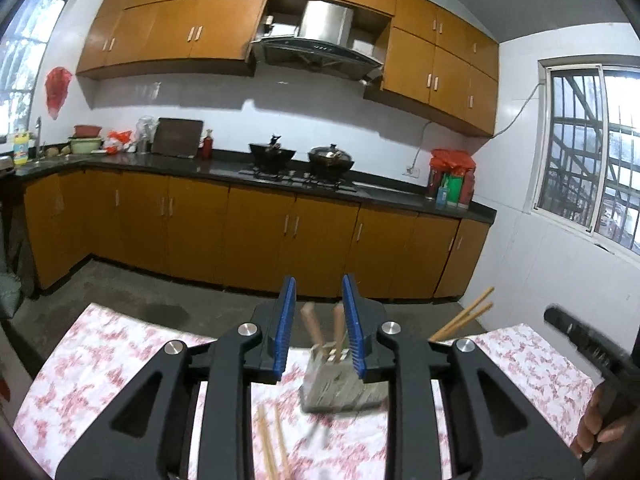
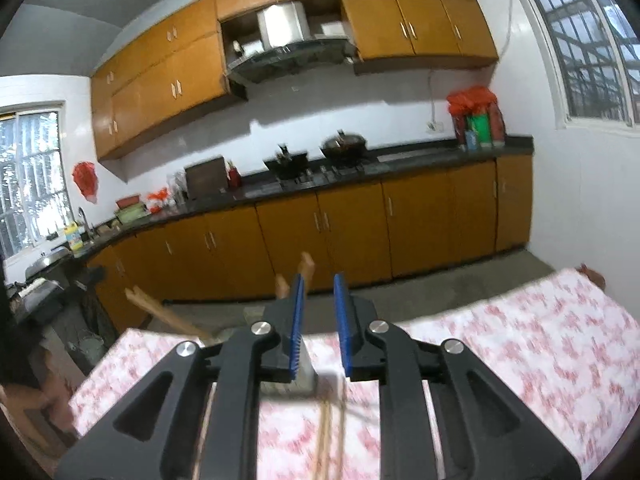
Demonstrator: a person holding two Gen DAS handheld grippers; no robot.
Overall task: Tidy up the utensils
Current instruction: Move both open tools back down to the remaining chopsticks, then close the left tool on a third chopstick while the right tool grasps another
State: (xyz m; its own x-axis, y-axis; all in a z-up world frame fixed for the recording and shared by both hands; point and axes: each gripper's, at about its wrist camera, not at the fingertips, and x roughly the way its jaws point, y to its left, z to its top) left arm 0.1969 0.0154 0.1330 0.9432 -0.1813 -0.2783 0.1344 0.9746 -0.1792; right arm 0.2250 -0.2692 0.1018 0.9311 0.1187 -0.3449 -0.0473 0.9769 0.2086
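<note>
Here both the left gripper (image 1: 318, 322) and the right gripper (image 2: 318, 322) hang spread and empty; loose chopsticks (image 1: 272, 446) lie just before the utensil holder (image 1: 342, 384), so pinch them mid-length and squarely.

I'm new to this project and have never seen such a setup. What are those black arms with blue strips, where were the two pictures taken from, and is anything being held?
Those are hand-held grippers, one per hand; each picture comes from a camera on a gripper, looking along its fingers. The left gripper and right gripper are both open and empty. Ahead is a table with a flowered cloth. On it stands a utensil holder with wooden handles sticking out, and loose chopsticks lie nearer.
</note>
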